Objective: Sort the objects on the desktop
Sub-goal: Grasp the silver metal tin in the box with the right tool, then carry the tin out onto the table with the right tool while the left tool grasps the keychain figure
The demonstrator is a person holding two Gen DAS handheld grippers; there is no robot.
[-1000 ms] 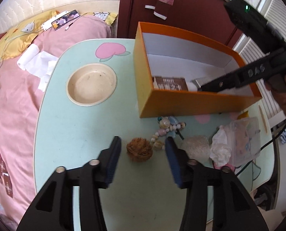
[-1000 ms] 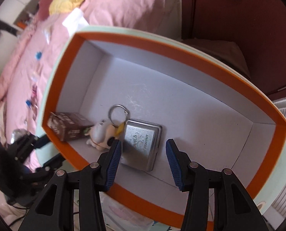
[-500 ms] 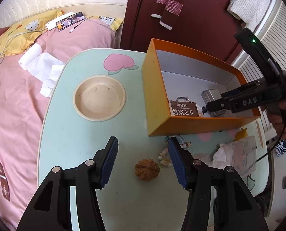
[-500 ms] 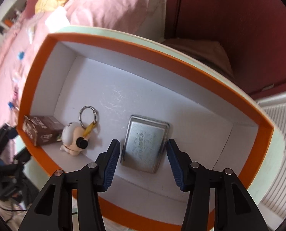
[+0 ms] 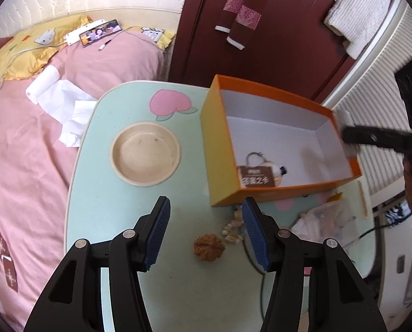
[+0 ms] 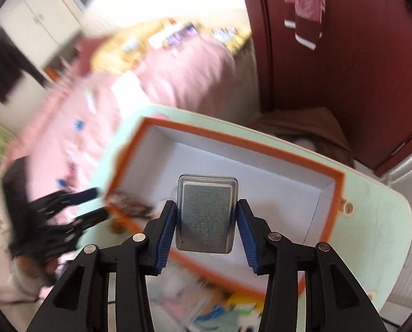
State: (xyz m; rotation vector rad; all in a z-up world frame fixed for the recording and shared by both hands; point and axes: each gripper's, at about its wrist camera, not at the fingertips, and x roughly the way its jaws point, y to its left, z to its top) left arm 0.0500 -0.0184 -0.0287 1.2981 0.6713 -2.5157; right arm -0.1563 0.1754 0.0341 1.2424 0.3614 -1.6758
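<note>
The pale green table top point(image 5: 100, 210) is bare in front of the round cream bowl point(image 5: 145, 153). A brown wrinkly walnut point(image 5: 208, 247) and a string of pale beads point(image 5: 233, 229) lie in the way, just before the tall orange cardboard box point(image 5: 219, 152). The box floor is mostly bare; a small brown card box point(image 5: 257, 176) sits in its near corner.

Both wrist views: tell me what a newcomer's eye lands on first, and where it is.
The silver metal tin stands out, clamped between the right gripper's blue pads above the orange box. That white-lined box on the mint table holds a brown card box and a keychain figure. Between the open left gripper's fingers, a walnut lies on the table.
</note>
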